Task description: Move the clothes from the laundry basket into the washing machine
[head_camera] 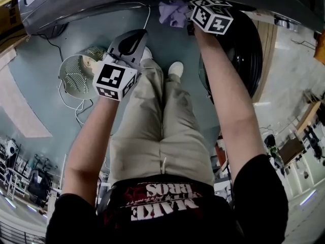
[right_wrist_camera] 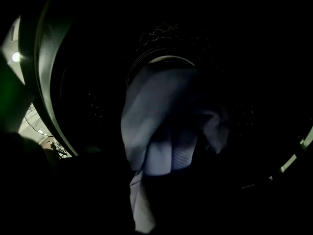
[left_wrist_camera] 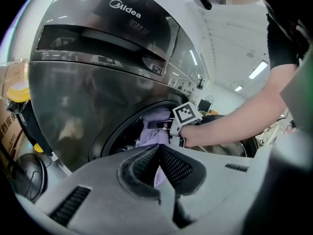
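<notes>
A lilac garment (head_camera: 172,11) hangs at the mouth of the dark grey washing machine (left_wrist_camera: 98,82). My right gripper (head_camera: 195,22) reaches into the drum opening with it. In the right gripper view the drum is dark, and the garment (right_wrist_camera: 156,116) fills the middle, with a strip trailing down between my jaws. Those jaws are lost in shadow, so I cannot make out their grip. My left gripper (head_camera: 133,38) is shut and empty, held over the floor beside the white laundry basket (head_camera: 76,75). From the left gripper view its closed tips (left_wrist_camera: 159,163) point at the machine's opening and the garment (left_wrist_camera: 151,131).
The machine's round door (head_camera: 244,55) stands swung open to the right of my right arm. A white cable (head_camera: 81,108) trails on the floor by the basket. My legs and white shoes (head_camera: 175,69) are below the opening. A cardboard box (left_wrist_camera: 14,126) stands left of the machine.
</notes>
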The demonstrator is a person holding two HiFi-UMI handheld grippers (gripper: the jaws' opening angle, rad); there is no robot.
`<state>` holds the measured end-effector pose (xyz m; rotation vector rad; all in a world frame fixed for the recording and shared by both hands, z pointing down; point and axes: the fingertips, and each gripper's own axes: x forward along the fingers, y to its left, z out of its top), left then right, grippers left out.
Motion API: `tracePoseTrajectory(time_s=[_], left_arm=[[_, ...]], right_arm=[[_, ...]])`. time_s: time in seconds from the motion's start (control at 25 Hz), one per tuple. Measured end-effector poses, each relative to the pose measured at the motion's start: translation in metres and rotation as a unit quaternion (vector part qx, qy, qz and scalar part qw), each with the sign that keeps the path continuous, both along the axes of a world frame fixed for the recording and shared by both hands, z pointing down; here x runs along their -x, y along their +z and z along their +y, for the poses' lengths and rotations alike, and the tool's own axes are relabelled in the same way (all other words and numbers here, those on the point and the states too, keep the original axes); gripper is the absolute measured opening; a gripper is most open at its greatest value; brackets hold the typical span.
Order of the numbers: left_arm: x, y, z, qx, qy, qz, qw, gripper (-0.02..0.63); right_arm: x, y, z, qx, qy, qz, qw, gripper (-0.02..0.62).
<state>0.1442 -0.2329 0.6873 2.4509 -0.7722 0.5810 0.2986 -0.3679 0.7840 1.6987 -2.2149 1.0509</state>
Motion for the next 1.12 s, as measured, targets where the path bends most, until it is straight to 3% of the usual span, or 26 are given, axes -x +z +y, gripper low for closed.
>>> tracePoseTrajectory(time_s=[0.12,0.16,0.28,0.56,0.72,0.8,0.96,1.12], left_arm=[[-0.003,0.003,0.004,0.004,0.009,0.001,1.0,0.005],[-0.004,0.004,0.007,0.007,0.011,0.001,0.9999,0.005],[-0.008,0.007,0.015,0.018,0.015,0.004,0.9997,0.005],[-0.008,0.019,0.031,0.038,0.029,0.006,0.9988,0.005],[-0.01,0.013,0.027,0.036,0.023,0.008,0.999,0.005],[-0.012,0.01,0.024,0.034,0.02,0.011,0.9992,0.005],[-0.012,0.005,0.022,0.028,0.011,0.015,0.9994,0.005],[-0.004,0.001,0.025,0.021,-0.004,0.014,0.9997,0.005]], right_arm=[[-0.003,0.01,-0.011,0.012,0.011,-0.02,1.0,0.368],[-0.004,0.014,-0.011,0.025,0.015,-0.025,0.999,0.393],[-0.011,0.02,-0.004,0.05,0.022,-0.019,0.998,0.417],[-0.014,0.012,0.002,0.031,0.02,0.001,0.999,0.421],[-0.003,0.009,0.014,0.044,-0.022,0.015,0.999,0.381],[0.003,0.011,0.022,0.059,-0.047,0.025,0.997,0.322],[0.01,0.013,0.042,0.085,-0.079,0.042,0.992,0.264],[0.005,0.003,0.062,0.088,-0.068,0.05,0.993,0.084]])
